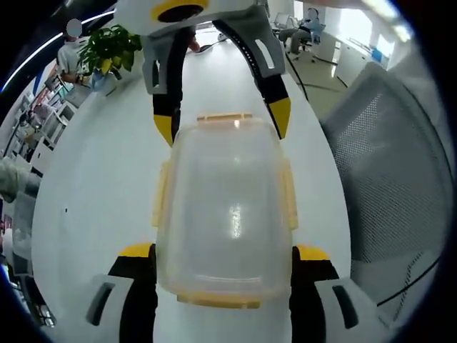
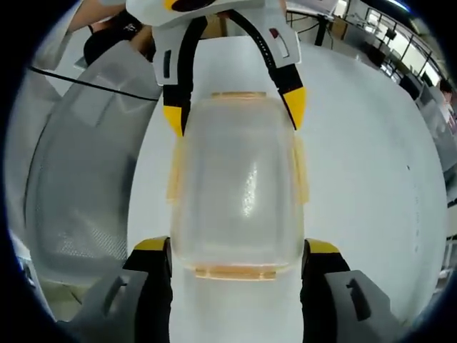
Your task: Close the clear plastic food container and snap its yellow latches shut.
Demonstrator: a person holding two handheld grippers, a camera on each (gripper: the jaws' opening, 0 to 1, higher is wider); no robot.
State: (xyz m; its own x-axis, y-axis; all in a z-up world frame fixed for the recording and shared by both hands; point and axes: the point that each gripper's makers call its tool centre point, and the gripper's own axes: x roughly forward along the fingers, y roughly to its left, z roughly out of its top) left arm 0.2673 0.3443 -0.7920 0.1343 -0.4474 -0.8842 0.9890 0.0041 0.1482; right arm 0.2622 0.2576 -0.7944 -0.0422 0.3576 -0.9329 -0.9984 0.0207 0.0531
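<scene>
A: What's the setting?

B: An office room with a long white table (image 1: 93, 186). A potted plant (image 1: 108, 48) stands toward its far end in the left gripper view, with seated people and desks beyond. A grey mesh chair (image 1: 389, 171) sits just off the table's edge.

A: And the container?

B: The clear plastic container (image 1: 223, 207) rests on the table, between the two tools. Its lid is on. Pale yellow latches (image 1: 160, 194) show on all four sides; I cannot tell whether they are snapped down.

A: How are the tools set?

B: The left gripper (image 1: 223, 251) is spread wide, one yellow-tipped jaw on each side of the container's near end, right beside the walls. Whether the tips press the plastic, I cannot tell. The right gripper (image 2: 239, 246) stands the same way at the opposite end, jaws wide apart and flanking the container (image 2: 239, 189).

A: Does each view catch the other tool?

B: Yes. In the left gripper view the right gripper (image 1: 223, 121) reaches in from the top, its tips by the far corners. In the right gripper view the left gripper (image 2: 239, 111) does likewise, and a person's dark sleeve (image 2: 114, 36) shows behind it, next to the chair (image 2: 86, 164).
</scene>
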